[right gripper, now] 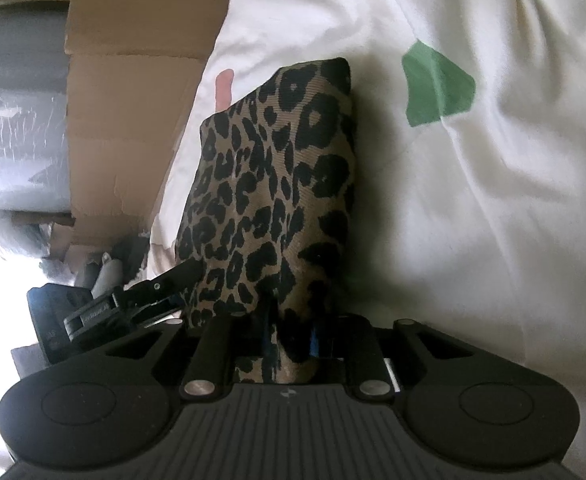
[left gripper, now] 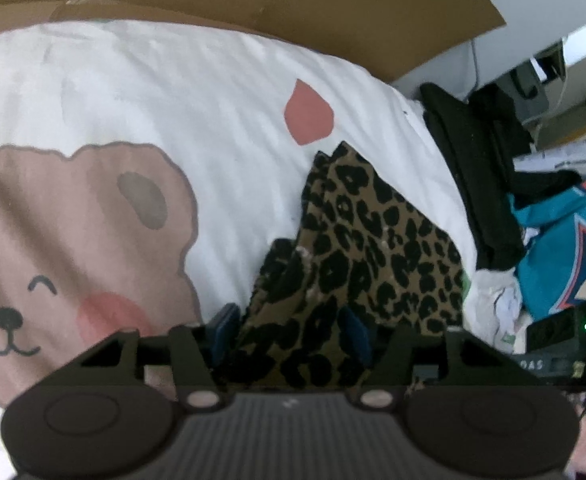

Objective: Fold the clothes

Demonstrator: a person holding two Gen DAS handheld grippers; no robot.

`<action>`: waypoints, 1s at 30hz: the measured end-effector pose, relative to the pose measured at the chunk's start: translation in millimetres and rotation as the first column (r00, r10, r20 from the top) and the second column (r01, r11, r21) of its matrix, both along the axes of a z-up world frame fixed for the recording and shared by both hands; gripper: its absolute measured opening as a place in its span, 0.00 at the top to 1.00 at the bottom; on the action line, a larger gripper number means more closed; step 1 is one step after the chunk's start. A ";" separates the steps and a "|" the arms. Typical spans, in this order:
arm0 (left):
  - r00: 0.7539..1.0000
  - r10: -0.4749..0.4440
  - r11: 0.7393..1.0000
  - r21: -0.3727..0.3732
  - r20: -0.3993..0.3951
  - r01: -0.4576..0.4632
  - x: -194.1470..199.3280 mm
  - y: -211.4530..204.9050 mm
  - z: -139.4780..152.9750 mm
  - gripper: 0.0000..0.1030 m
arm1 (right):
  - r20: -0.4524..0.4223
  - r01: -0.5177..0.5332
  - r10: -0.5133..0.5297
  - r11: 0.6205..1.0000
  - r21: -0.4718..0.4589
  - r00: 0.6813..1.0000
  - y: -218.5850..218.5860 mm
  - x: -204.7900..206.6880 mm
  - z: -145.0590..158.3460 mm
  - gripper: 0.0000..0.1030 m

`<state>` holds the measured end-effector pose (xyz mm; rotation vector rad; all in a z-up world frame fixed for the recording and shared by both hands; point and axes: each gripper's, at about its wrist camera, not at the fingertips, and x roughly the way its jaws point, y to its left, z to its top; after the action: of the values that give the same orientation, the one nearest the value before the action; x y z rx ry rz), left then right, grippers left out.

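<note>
Tongs on right (right gripper: 289,340) are pinching leopard cloth (right gripper: 273,184), left tongs (left gripper: 289,334) are gaping around it ungripped; fold risks slumping onto bedsheet (left gripper: 173,92).

We are losing the near end of the leopard-print cloth (left gripper: 373,240) behind the left gripper (left gripper: 291,334), so whether its blue fingers (left gripper: 225,322) are pressing the fabric stays unclear. In the right wrist view, the right gripper (right gripper: 289,336) is burying its fingers (right gripper: 267,334) in the folds. The bear print (left gripper: 73,248) on the bed cover (left gripper: 173,92) is running off the left edge. The clothes pile (left gripper: 485,184) past the bed's right edge is blurring together.
</note>
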<state>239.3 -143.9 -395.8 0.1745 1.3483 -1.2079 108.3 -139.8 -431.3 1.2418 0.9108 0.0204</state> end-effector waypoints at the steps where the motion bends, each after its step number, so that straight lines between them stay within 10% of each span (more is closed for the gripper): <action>1: 1.000 -0.004 1.000 0.002 0.010 0.004 -1.0 -0.4 1.6 0.47 | 0.005 -0.007 0.007 1.000 -0.012 1.000 0.0 0.9 2.7 0.93; 17: 1.000 0.007 1.000 -0.007 -0.024 -0.007 -14.2 3.1 9.0 0.64 | 0.021 0.015 -0.013 0.994 -0.111 1.000 -24.1 -4.0 31.0 0.94; 30: 0.998 -0.038 0.999 -0.008 -0.051 0.038 -6.5 -22.8 1.4 0.33 | -0.006 0.032 -0.033 0.997 -0.070 0.999 -26.4 -5.8 18.8 0.80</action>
<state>232.8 -166.7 -394.5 0.1662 1.3907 -1.2561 102.5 -166.2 -412.5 1.1923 0.8902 -0.0417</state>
